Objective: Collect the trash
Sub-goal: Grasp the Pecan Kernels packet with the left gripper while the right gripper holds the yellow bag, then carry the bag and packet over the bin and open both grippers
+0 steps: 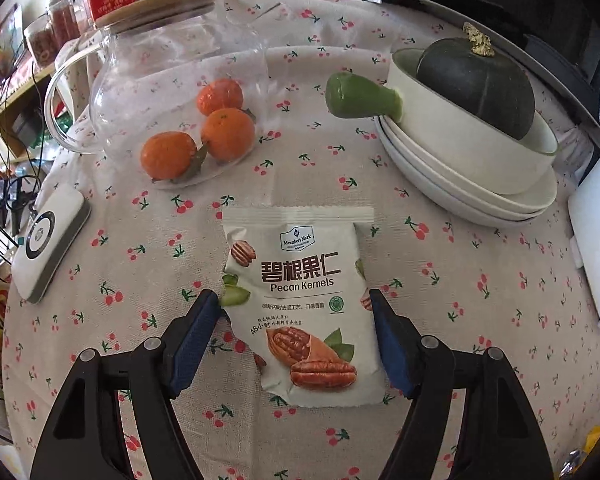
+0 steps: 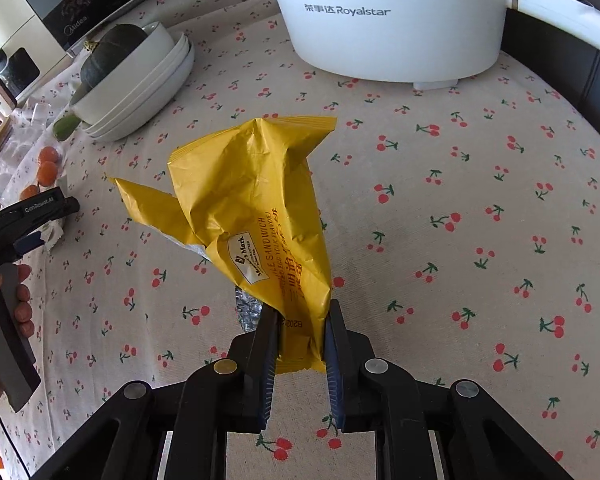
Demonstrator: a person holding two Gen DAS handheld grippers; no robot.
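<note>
Cherry-print tablecloth [image 1: 460, 288] under everything. Ahead-left of the left jaws there's a glass jug [image 1: 168, 92] with three tangerines [image 1: 228, 134] by it, ahead-right a dark squash [image 1: 476, 84] in a green-handled pot [image 1: 460, 148] on stacked plates [image 1: 480, 200]. Far ahead of the right jaws sits a white Royalstar cooker [image 2: 392, 20].

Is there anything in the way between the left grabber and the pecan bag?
No. The pecan bag lies flat on the tablecloth, right between the open left gripper's fingers. The oranges and glass jug sit farther back.
</note>
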